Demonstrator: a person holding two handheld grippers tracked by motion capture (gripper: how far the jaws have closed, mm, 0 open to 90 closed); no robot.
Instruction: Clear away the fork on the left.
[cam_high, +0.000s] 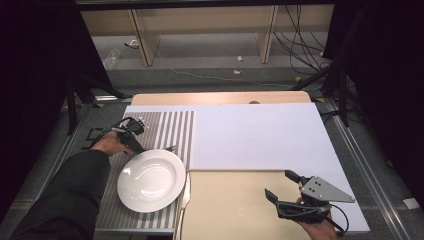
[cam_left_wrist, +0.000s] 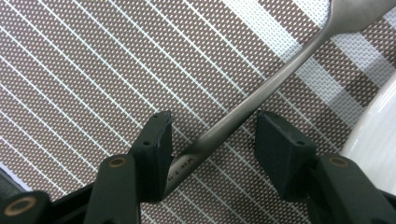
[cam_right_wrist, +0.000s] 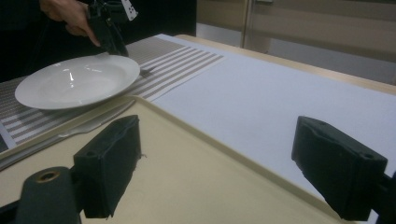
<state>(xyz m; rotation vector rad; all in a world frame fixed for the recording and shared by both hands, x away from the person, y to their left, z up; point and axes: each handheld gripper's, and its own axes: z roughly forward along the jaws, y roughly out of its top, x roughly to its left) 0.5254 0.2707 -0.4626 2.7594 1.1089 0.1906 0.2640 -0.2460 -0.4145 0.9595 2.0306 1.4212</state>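
Your left gripper (cam_high: 131, 134) sits at the far left of the bench (cam_high: 260, 130), over the striped placemat (cam_high: 172, 127), just beyond the far rim of the white plate (cam_high: 151, 180). In the left gripper view its fingers (cam_left_wrist: 156, 140) stand apart on either side of a metal utensil handle (cam_left_wrist: 243, 112) that lies flat on the placemat and runs diagonally between them. The left finger is touching or all but touching the engraved end of the handle; the right finger (cam_left_wrist: 280, 149) stands clear of it, with placemat showing in the gap. The handle is bracketed, not clamped. The utensil's head is cut off at the top edge of that view, so you cannot tell which kind it is. The plate's rim shows at the right edge of the same view.

In the high view the tip of that utensil (cam_high: 170, 148) pokes out past the plate's far right rim.

Your right gripper (cam_high: 287, 192) hovers at the near right, over the beige tray (cam_high: 230, 210). Its fingers (cam_right_wrist: 109, 163) are wide apart with nothing between them.

A second utensil (cam_high: 186, 192) lies along the tray's left edge, between tray and plate, near the plate's right rim.
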